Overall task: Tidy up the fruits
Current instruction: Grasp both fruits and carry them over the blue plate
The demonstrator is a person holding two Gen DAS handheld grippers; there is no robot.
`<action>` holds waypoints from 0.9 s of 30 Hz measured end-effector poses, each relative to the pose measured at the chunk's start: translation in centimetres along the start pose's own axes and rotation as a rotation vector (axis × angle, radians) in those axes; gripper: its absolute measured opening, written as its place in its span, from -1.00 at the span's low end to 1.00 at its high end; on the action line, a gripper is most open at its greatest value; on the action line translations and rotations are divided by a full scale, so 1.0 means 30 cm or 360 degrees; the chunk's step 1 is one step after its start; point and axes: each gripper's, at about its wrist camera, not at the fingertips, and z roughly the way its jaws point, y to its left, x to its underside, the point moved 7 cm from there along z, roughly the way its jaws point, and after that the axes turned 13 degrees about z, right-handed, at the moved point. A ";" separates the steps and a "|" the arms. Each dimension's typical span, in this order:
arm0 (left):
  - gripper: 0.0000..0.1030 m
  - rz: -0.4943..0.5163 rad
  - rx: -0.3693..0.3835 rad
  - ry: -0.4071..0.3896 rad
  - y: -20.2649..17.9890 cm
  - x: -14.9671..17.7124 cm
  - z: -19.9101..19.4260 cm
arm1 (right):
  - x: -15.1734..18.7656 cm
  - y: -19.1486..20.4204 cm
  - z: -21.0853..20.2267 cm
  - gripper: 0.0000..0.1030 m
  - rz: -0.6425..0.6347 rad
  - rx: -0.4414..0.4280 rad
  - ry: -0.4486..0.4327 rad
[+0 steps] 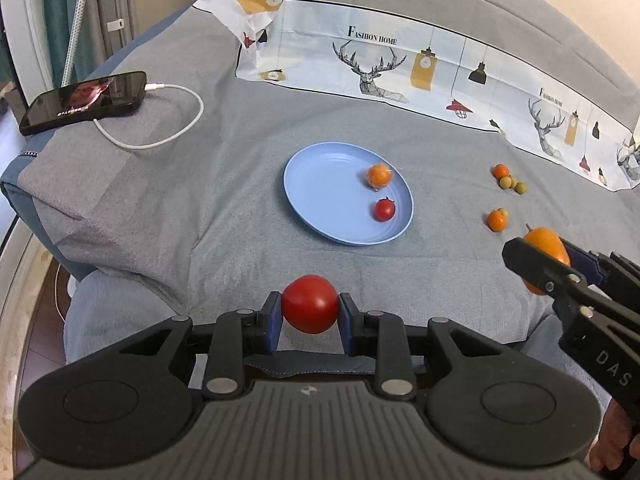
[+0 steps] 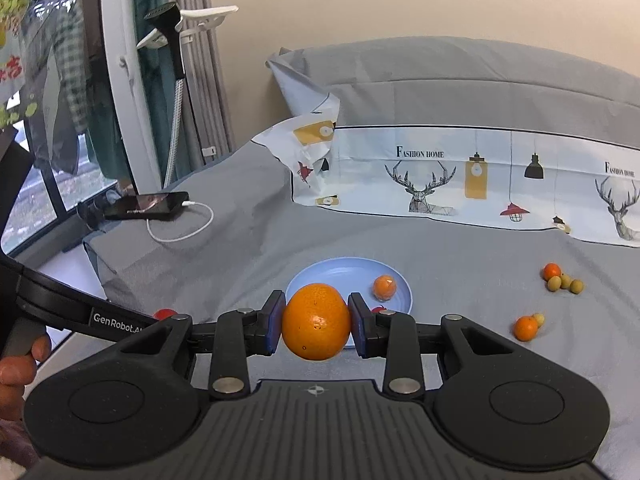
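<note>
My left gripper (image 1: 310, 306) is shut on a red tomato (image 1: 310, 303) above the grey bed, short of the blue plate (image 1: 320, 184). The plate holds a small wrapped orange (image 1: 379, 176) and a small red tomato (image 1: 385, 209). My right gripper (image 2: 317, 322) is shut on a large orange (image 2: 317, 321); it also shows in the left wrist view (image 1: 546, 254), right of the plate. The plate (image 2: 332, 276) lies just beyond the orange in the right wrist view. Loose small oranges and green fruits (image 1: 508, 178) (image 1: 497, 219) lie on the bed to the right.
A phone (image 1: 84, 100) with a white charging cable (image 1: 176, 128) rests on a folded blanket at far left. A printed pillowcase (image 1: 420, 68) lies across the back of the bed. A garment steamer (image 2: 176, 80) and a window stand to the left.
</note>
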 end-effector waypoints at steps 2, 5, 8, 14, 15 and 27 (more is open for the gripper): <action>-0.38 -0.0015 0.0002 0.0004 0.009 0.002 0.006 | 0.004 0.007 0.018 -0.30 -0.0008 0.0005 0.0019; -0.38 -0.0040 0.0004 0.0016 0.019 0.004 0.016 | 0.006 0.020 0.036 -0.31 -0.0027 0.0003 0.0040; -0.38 -0.0050 0.0010 0.0025 0.025 0.005 0.026 | 0.009 0.024 0.048 -0.31 -0.0045 0.0001 0.0050; -0.38 -0.0055 0.0037 0.0076 0.030 0.012 0.066 | 0.010 0.014 0.070 -0.31 -0.0044 0.0006 0.0074; -0.38 -0.0055 0.0039 0.0082 0.033 0.011 0.073 | 0.011 0.011 0.075 -0.31 -0.0040 0.0008 0.0081; -0.38 -0.0096 0.0030 0.0119 0.062 -0.058 0.159 | 0.020 -0.023 0.159 -0.31 -0.0027 0.0046 0.0142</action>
